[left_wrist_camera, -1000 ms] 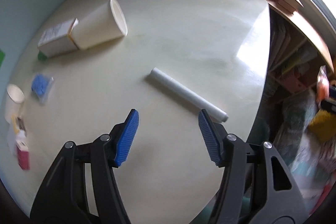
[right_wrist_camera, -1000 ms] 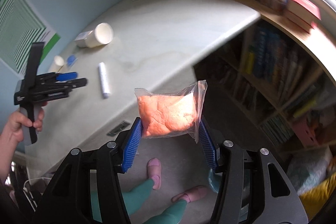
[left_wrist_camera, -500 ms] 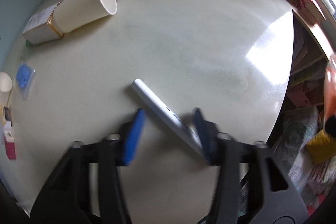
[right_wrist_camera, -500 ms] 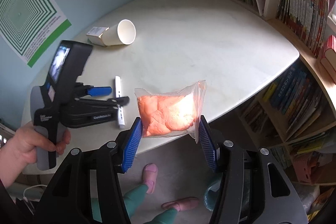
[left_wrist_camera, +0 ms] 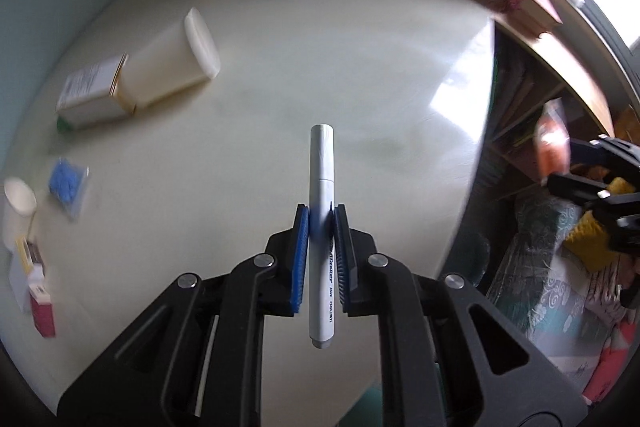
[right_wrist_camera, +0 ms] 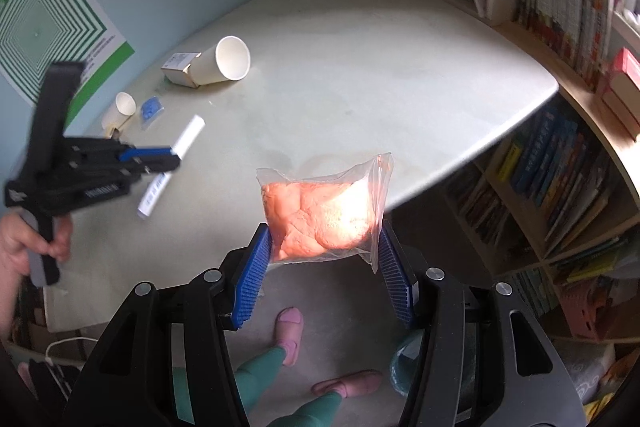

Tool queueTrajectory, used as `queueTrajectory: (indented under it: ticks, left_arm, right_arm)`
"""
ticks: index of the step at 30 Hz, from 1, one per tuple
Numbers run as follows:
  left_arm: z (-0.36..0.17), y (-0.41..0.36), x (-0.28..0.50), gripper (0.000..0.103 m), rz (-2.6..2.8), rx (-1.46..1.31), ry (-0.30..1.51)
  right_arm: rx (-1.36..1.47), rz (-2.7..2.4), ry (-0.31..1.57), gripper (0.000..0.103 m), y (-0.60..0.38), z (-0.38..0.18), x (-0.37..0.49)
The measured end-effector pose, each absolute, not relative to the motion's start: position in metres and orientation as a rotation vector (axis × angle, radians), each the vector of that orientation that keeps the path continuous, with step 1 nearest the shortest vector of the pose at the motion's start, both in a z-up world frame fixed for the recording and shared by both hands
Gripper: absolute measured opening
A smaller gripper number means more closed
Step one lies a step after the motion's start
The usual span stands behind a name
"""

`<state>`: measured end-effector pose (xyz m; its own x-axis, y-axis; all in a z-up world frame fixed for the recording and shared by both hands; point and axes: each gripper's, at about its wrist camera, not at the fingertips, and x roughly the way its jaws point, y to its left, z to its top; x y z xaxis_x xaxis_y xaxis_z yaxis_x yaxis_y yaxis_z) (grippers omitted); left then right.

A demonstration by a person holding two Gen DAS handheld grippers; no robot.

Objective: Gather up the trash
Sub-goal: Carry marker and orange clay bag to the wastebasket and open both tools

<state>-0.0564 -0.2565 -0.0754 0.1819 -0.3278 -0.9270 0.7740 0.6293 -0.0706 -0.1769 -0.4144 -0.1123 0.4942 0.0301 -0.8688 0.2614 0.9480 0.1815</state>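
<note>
A white marker (left_wrist_camera: 322,163) stands between the blue pads of my left gripper (left_wrist_camera: 322,223). The jaws are closing to their tightest, both pads pressed on its barrel, and it hangs above the pale table (left_wrist_camera: 360,67). The right wrist view shows that marker (right_wrist_camera: 188,137) sticking out of the left gripper (right_wrist_camera: 172,155), held in a hand. My right gripper (right_wrist_camera: 325,247) is shut on a clear bag of orange stuff (right_wrist_camera: 320,215), out past the table's front edge over the floor. In the left wrist view the bag (left_wrist_camera: 552,143) shows blurred at far right.
On the table lie a tipped paper cup (left_wrist_camera: 172,67), a small box (left_wrist_camera: 90,95), a blue packet (left_wrist_camera: 66,183), a small cup (left_wrist_camera: 18,199) and a red carton (left_wrist_camera: 40,307). Bookshelves (right_wrist_camera: 560,167) line the right. Feet in pink slippers (right_wrist_camera: 290,323) and a bluish bin (right_wrist_camera: 404,363) are below.
My left gripper came down over the marker, shut on it and lifted it off the table. The right gripper, still holding the bag, drifted nearer the table.
</note>
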Motion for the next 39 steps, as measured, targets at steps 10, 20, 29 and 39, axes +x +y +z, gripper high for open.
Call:
queueTrajectory:
  ticks: [10,20,29,39]
  left_arm:
    - [-0.077,-0.358,-0.165,0.011,-1.077,0.672,1.086]
    - [-0.133,-0.443,-0.302,0.011,-1.347,0.898,1.161]
    - [-0.175,-0.482,-0.369,0.023,-1.400,1.086,1.151]
    - [-0.179,-0.483,-0.365,0.066,-1.360,1.099,1.160]
  right_arm:
    - [0.442,-0.338,1.029,0.054,-0.463,-0.121,-0.296]
    - [0.636,-0.516,1.085,0.054,-0.490,-0.165,-0.427]
    - [0.738,-0.575,1.110,0.065,-0.499,-0.194,-0.479]
    - [0.790,-0.608,1.107,0.073,-0.511,-0.198,-0.509]
